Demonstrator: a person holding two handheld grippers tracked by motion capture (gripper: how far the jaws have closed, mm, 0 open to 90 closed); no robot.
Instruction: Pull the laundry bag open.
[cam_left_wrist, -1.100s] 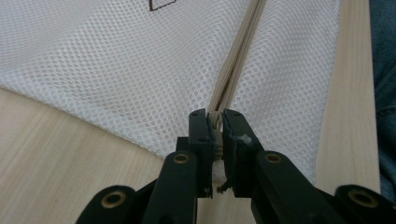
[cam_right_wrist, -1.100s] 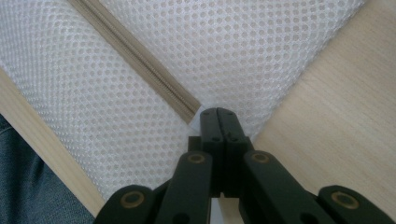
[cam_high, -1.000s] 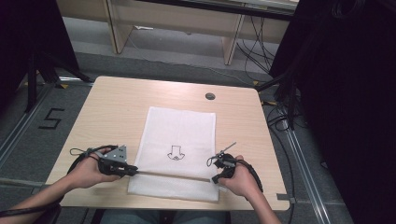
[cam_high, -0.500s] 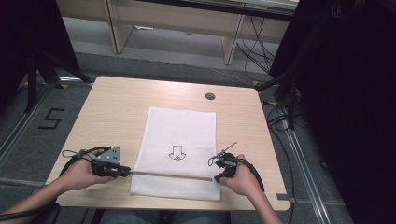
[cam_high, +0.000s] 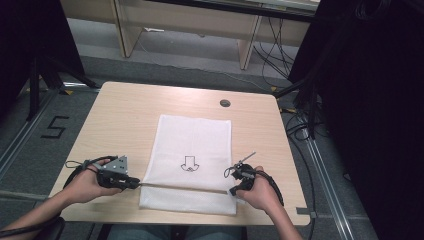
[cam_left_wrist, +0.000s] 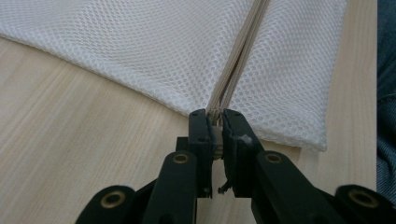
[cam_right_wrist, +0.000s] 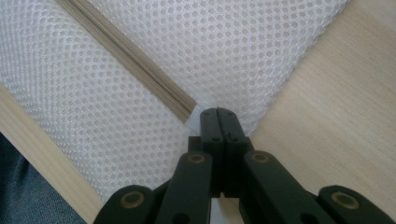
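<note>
A white mesh bag (cam_high: 192, 145) lies flat on the wooden table (cam_high: 125, 120), with a black arrow print (cam_high: 189, 163) in its middle. A beige zipper (cam_high: 185, 187) runs across it near the front edge. My left gripper (cam_high: 136, 184) is at the bag's left edge, shut on the zipper's end. In the left gripper view the beige zipper (cam_left_wrist: 238, 60) runs straight out of the left gripper (cam_left_wrist: 215, 116) over the mesh (cam_left_wrist: 140, 46). My right gripper (cam_high: 234, 191) is shut on the bag's right edge. In the right gripper view the right gripper (cam_right_wrist: 218, 112) pinches the white mesh (cam_right_wrist: 233, 42) where the zipper (cam_right_wrist: 135, 60) stops.
A round cable hole (cam_high: 225, 103) sits in the table's far right part. The table's front edge runs just behind both hands. Cables (cam_high: 300, 125) lie on the floor to the right, and a "5" mark (cam_high: 54, 127) is on the floor at left.
My left gripper has slid a little to the left along the zipper line, off the bag's left edge. The right gripper has stayed in place.
</note>
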